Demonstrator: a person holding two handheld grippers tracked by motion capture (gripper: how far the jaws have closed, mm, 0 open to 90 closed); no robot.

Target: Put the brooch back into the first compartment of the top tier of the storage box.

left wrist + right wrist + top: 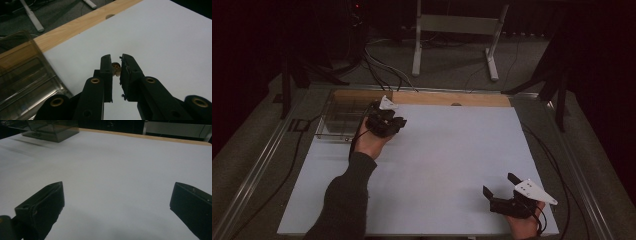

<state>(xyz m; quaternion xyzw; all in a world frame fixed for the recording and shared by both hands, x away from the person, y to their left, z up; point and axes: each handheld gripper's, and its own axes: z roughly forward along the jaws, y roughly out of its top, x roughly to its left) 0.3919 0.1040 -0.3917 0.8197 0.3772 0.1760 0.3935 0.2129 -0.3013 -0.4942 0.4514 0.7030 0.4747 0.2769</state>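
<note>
My left gripper [398, 123] is held above the far left of the white sheet [442, 150], right beside a clear plastic box [336, 120]. In the left gripper view its jaws [116, 59] stand close together, shut on a small brass-coloured piece [115, 67] pinched near the tips; what the piece is I cannot tell. My right gripper [498, 183] rests low near the sheet's front right corner. Its jaws [118, 186] stand wide apart with only bare sheet between them.
The clear box [22, 75] sits at the sheet's far left corner, and appears far off [50, 128] in the right gripper view. A wooden strip [427, 98] with a small hole [109, 16] runs along the far edge. Cables and a white metal stand [457, 25] lie on the floor beyond.
</note>
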